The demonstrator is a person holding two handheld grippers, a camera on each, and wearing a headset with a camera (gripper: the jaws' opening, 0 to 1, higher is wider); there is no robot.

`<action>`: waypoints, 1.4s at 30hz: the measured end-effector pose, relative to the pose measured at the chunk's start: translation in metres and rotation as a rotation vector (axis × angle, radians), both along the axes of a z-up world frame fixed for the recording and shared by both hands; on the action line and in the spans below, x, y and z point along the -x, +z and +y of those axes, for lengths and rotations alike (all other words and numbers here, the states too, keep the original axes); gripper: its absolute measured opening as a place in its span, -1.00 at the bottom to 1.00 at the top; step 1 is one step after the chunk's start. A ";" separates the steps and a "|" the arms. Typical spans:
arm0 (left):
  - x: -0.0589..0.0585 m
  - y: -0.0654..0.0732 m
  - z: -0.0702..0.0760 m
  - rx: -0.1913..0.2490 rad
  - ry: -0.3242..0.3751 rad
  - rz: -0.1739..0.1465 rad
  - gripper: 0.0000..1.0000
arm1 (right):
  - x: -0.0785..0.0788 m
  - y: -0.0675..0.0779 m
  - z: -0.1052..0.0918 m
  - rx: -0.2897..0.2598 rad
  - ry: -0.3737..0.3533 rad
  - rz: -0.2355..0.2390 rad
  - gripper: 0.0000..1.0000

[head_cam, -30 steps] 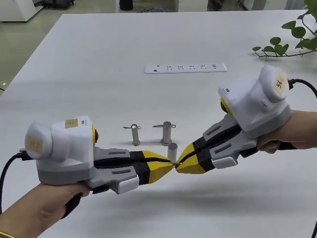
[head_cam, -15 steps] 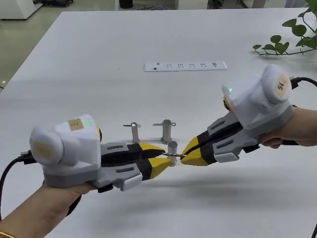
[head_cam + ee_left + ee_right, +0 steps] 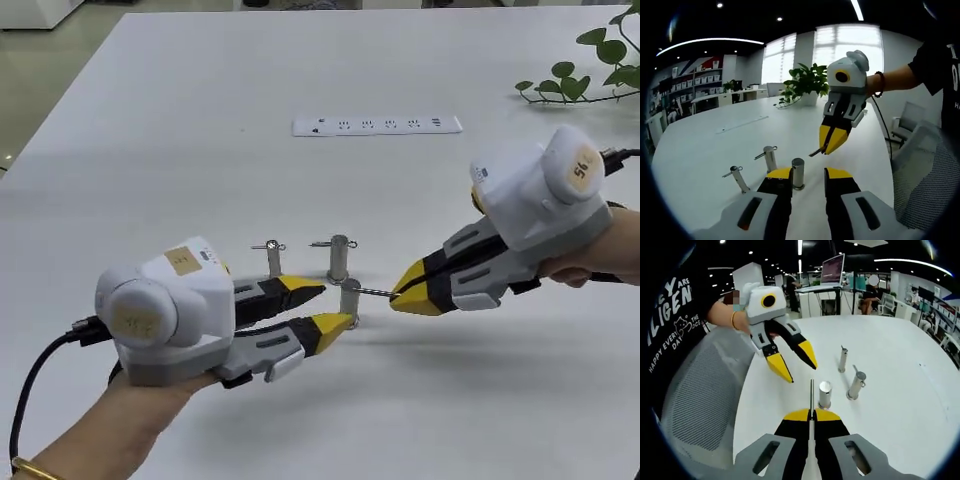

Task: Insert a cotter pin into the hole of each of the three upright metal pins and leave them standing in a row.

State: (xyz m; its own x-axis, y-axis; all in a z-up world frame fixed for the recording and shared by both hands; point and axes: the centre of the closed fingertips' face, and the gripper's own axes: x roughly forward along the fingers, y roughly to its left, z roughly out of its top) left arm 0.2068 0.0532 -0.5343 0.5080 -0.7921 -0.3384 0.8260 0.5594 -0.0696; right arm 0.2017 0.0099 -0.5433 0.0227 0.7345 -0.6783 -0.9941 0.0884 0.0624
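Left gripper [image 3: 331,305]: it is held low at the left, and its jaws are spread apart, one on each side of the front metal pin [image 3: 350,299]; no contact with the pin is seen.
Same gripper, own view: the front metal pin [image 3: 798,173] is seen upright between the two yellow tips of the left gripper [image 3: 808,174].
Right gripper [image 3: 399,295]: it is brought in from the right, and its jaws are pressed together on one end of a cotter pin [image 3: 375,292].
Cotter pin: it is held about level, and its free end is just beside the top of the front metal pin; whether it enters the hole cannot be told.
Back metal pins: the left one [image 3: 273,262] and the right one [image 3: 339,260] are standing behind the front one, each with a cotter pin across its top.
Table [image 3: 200,150]: white; a power strip [image 3: 378,125] is laid far behind the pins, and a plant [image 3: 590,70] is seen at the far right corner.
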 end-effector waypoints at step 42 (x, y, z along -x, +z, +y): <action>-0.031 -0.050 -0.021 -0.126 0.079 0.051 -0.79 | -0.020 -0.024 -0.005 0.055 0.055 -0.025 -1.00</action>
State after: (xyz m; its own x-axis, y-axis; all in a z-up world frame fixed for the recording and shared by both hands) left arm 0.2376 0.0318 -0.5840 0.5468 -0.7001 -0.4592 0.7761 0.6296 -0.0357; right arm 0.2220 0.0047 -0.5670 0.0003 0.6966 -0.7174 -0.9988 0.0358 0.0343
